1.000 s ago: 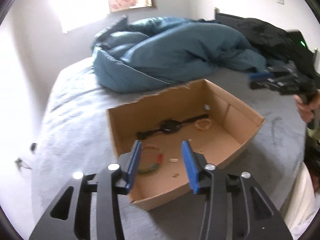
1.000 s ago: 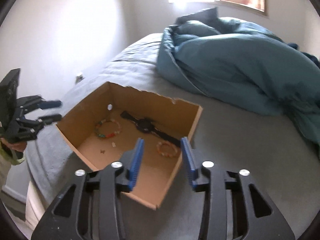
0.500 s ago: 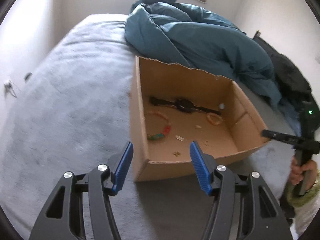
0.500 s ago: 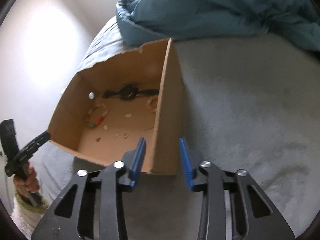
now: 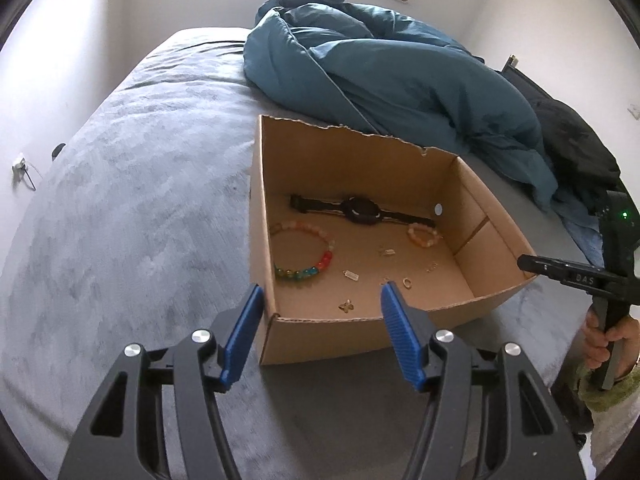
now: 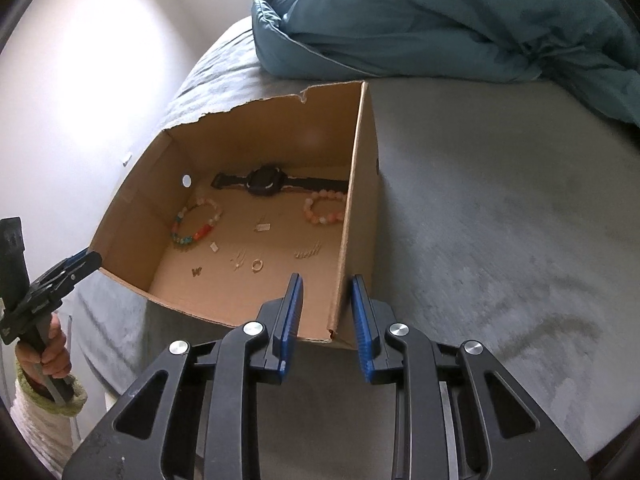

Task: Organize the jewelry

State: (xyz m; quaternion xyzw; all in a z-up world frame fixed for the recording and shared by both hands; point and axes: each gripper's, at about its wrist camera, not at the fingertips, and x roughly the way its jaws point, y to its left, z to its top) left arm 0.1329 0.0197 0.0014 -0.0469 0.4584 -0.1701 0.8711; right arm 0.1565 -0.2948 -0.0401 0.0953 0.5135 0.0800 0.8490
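An open cardboard box (image 5: 320,340) (image 6: 360,200) sits on the grey bed. Inside lie a black watch (image 5: 360,210) (image 6: 264,181), a multicoloured bead bracelet (image 5: 308,252) (image 6: 198,222), a small pink bead bracelet (image 5: 424,236) (image 6: 324,210), and several small earrings and a ring (image 6: 257,265). My left gripper (image 5: 322,308) is open and empty, straddling the box's near-left corner. My right gripper (image 6: 326,304) is open and empty, its fingers either side of the box's right wall near the front corner.
A rumpled teal duvet (image 5: 380,68) (image 6: 440,20) lies behind the box. Dark clothing (image 5: 572,140) is at the far right. The grey bed cover (image 5: 120,200) (image 6: 500,200) spreads to both sides. White walls stand beyond the bed.
Both grippers have moved in close to the box's front corners; the right gripper's fingers now straddle the right wall. Both stayed open.
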